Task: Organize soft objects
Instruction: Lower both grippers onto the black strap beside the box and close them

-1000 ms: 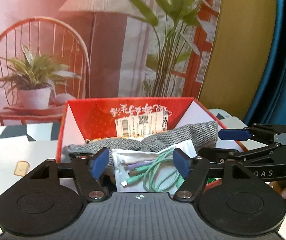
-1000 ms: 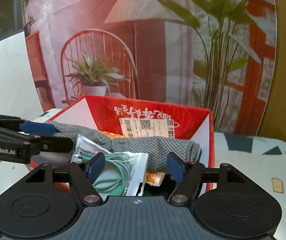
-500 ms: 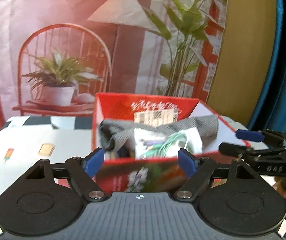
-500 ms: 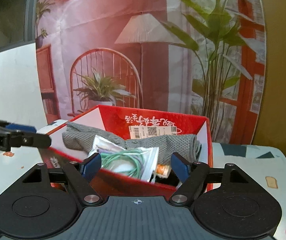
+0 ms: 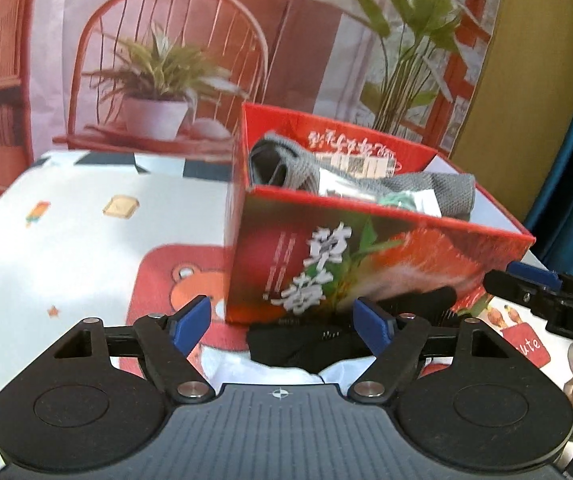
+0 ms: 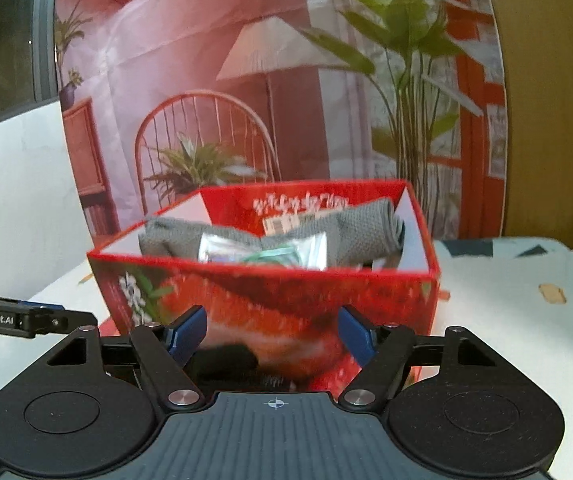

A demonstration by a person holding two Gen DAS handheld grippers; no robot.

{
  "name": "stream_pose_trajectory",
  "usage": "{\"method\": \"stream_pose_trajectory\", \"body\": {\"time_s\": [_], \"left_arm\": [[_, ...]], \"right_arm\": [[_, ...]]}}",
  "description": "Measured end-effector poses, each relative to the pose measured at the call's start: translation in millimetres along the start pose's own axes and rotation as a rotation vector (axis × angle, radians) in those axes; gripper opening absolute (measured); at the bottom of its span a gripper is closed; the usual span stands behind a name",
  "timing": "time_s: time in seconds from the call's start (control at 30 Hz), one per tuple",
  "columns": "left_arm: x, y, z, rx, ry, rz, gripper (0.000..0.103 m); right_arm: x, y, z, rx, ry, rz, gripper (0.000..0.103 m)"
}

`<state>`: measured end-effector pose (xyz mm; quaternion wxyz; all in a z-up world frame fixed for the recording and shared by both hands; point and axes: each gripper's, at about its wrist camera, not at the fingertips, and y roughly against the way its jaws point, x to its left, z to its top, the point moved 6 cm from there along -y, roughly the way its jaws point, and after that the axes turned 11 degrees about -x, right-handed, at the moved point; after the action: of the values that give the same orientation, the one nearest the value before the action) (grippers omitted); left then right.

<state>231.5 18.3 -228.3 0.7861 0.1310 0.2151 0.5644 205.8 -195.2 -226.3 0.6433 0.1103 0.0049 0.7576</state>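
Left gripper [image 5: 282,320]: fingers spread wide, released, nothing between them. It is held low over the surface [image 5: 66,248], facing the near wall of the red box [image 5: 366,264]. Right gripper [image 6: 272,330]: fingers likewise spread apart and empty, facing the same box [image 6: 286,300] from the near side. The right gripper also shows at the right edge of the left view [image 5: 546,296]; the left one shows at the left edge of the right view [image 6: 26,318].

Box contents: a grey knit cloth [image 6: 366,228] lies across the inside, reaching from the left wall toward the right wall. On top of it sits a clear bag [image 6: 262,250] with green cable [image 6: 274,256] coiled inside. Both items are also seen in the left view, cloth [image 5: 442,192] and bag [image 5: 406,200].

A black item [image 5: 306,344] lies on the surface just in front of the box, between the left fingers; its kind cannot be told. The surface covering is white with cartoon prints. A printed backdrop [image 6: 246,80] hangs behind.
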Motion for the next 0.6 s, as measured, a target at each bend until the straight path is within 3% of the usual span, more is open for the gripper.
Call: {"method": "stream_pose_trajectory", "body": {"time_s": [0.3, 0.6], "left_arm": [[13, -28, -21, 0.065, 0.062, 0.019, 0.068], [17, -48, -30, 0.108, 0.109, -0.001, 0.057]], "right_arm": [[1, -21, -40, 0.122, -0.083, 0.005, 0.065], [2, -55, -54, 0.184, -0.224, 0.017, 0.058]]}}
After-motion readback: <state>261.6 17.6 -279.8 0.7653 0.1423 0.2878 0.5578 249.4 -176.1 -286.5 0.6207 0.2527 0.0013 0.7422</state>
